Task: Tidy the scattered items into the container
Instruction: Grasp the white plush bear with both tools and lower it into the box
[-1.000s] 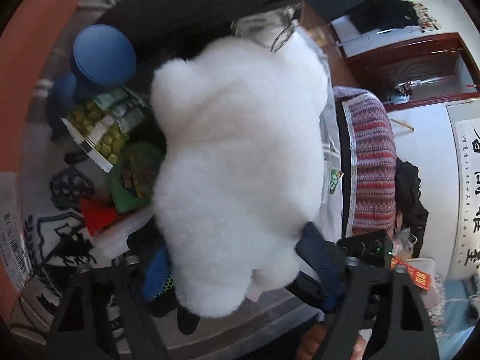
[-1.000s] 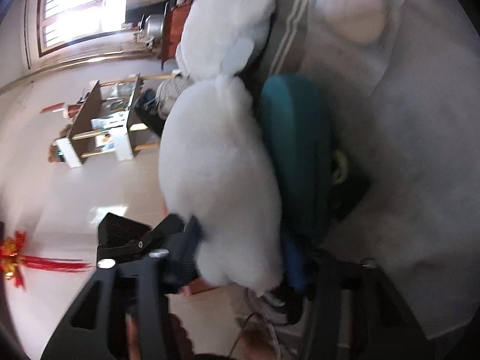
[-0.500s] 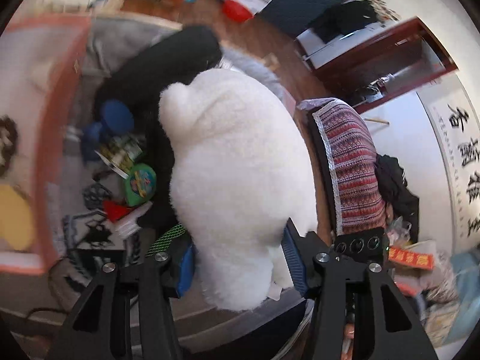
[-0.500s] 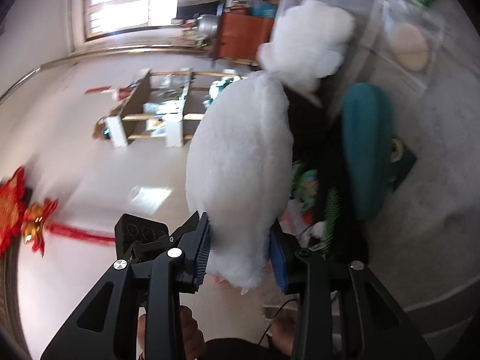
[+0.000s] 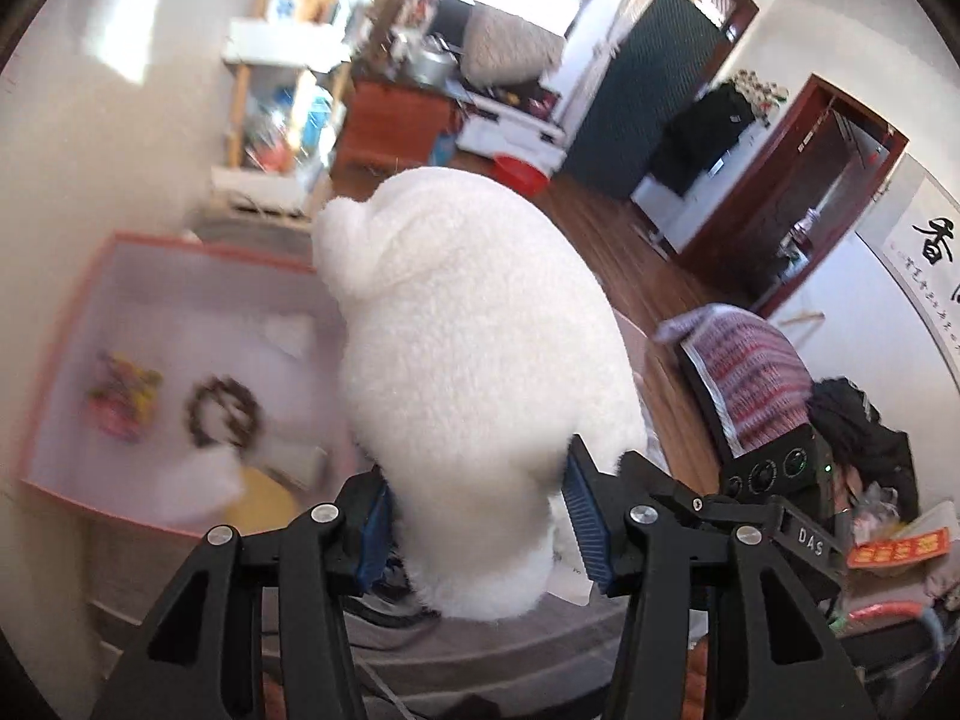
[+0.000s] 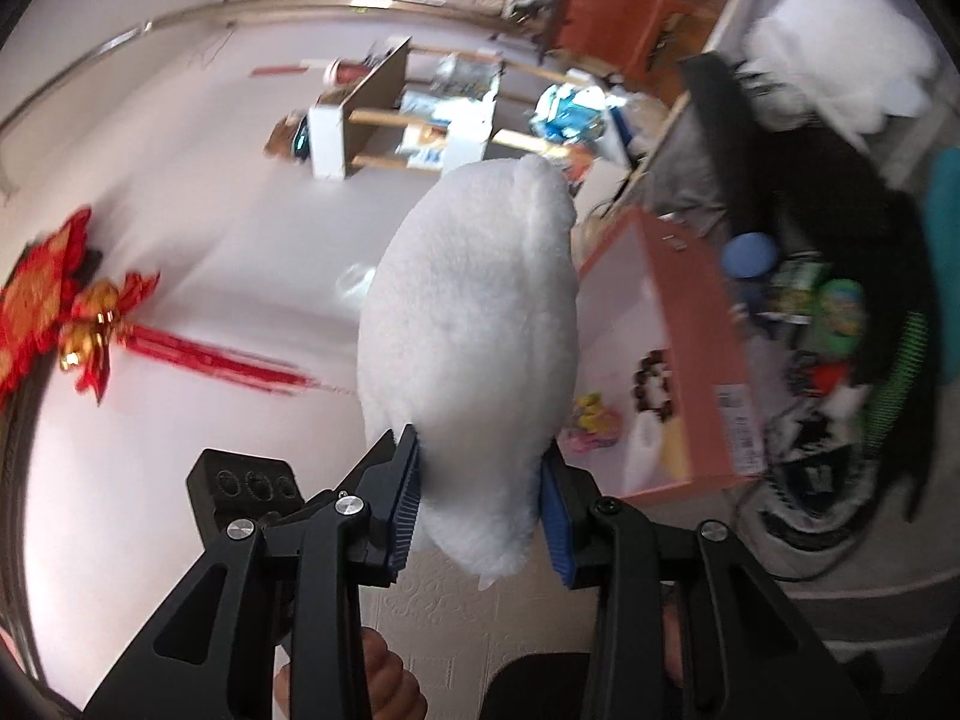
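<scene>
Since 0.5 s ago: view swings from cluttered pile to pink box (image 5: 180,252). Left gripper (image 5: 480,516) and right gripper (image 6: 480,507) both clamped on white plush toy (image 5: 474,360), held aloft beside box. Toy long axis runs 6-to-12 o'clock, ear (image 6: 543,171) pointing 12.

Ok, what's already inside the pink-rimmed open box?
In the pink-rimmed box: a dark bead ring, a colourful small toy, something yellow. The white plush toy covers its right part.

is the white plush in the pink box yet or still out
Out. The white plush is held in the air beside the pink box, clamped by both the left gripper and right gripper.
</scene>
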